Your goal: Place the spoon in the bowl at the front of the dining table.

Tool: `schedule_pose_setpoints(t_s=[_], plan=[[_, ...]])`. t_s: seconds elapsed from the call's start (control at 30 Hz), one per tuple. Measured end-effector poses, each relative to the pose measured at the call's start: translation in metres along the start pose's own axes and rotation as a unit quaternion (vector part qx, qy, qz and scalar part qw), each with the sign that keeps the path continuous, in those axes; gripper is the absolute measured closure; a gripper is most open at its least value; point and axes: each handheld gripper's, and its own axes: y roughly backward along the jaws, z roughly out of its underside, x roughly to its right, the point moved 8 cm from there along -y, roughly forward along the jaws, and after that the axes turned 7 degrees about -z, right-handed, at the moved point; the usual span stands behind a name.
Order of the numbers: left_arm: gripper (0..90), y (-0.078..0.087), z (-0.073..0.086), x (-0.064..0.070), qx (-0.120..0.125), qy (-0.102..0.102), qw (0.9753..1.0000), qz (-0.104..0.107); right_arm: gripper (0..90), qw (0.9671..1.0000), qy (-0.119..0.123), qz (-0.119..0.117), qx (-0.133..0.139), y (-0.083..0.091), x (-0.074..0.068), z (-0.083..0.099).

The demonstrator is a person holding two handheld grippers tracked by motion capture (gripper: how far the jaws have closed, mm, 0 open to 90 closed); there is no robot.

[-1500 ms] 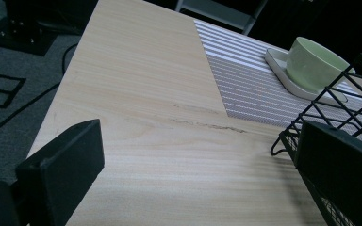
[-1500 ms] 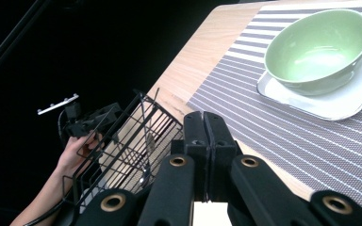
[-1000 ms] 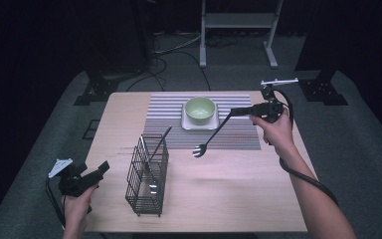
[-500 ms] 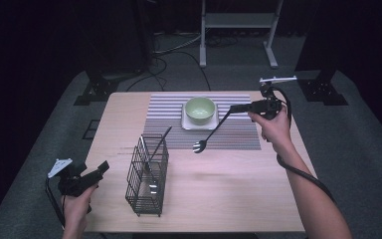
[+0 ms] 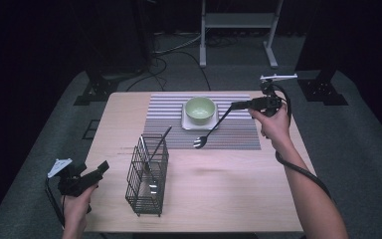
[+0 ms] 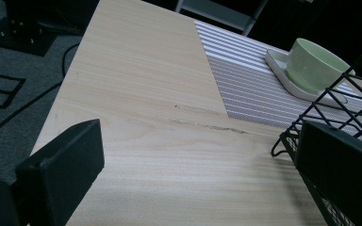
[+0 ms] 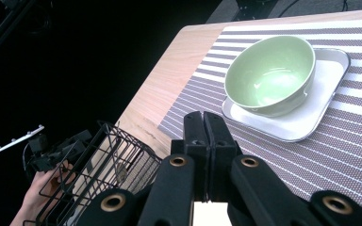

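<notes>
My right gripper hovers over the right side of the striped placemat, shut on the handle of a black fork. The fork slants down to the left, its head just above the mat in front of the white plate. A green bowl sits on that plate. In the right gripper view the jaws of my right gripper are pressed together, with the bowl beyond them. My left gripper rests open at the table's front left corner, beside the wire basket. My left gripper holds nothing.
The black wire basket stands upright near the front left and holds several utensils, one dark handle poking out toward the mat. Bare wooden table stretches across the front and right. Stands and cables lie on the floor beyond the table.
The right gripper has tipped the fork slightly, so its head has risen and drifted a little away from the front. The left gripper has stayed about where it was.
</notes>
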Motion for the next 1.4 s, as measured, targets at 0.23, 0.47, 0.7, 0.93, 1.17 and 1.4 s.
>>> schedule_pose_setpoints(t_s=[0.23,0.47,0.7,0.93,1.17,1.4], plan=[[1.0,0.000,0.000,0.000,0.000,-0.001,1.0000,0.000,89.3,1.0000,-0.002,0.006,0.007,0.000,0.003,-0.004],[1.0,0.000,0.000,0.000,0.000,-0.001,1.0000,0.000,89.3,0.9997,-0.008,0.016,0.015,0.001,0.008,-0.011],[1.0,0.000,0.000,0.000,0.000,-0.001,1.0000,0.001,89.4,0.9994,-0.012,0.025,0.021,-0.003,0.013,-0.016],[1.0,0.001,0.000,-0.001,0.001,0.000,1.0000,0.001,89.3,0.9991,-0.014,0.031,0.025,-0.005,0.015,-0.021],[1.0,0.001,-0.001,-0.001,0.001,-0.001,1.0000,0.002,89.3,0.9987,-0.014,0.039,0.031,-0.006,0.017,-0.027],[1.0,0.001,-0.001,-0.001,0.002,0.001,1.0000,0.001,89.3,0.9981,-0.016,0.047,0.036,-0.009,0.019,-0.035]])
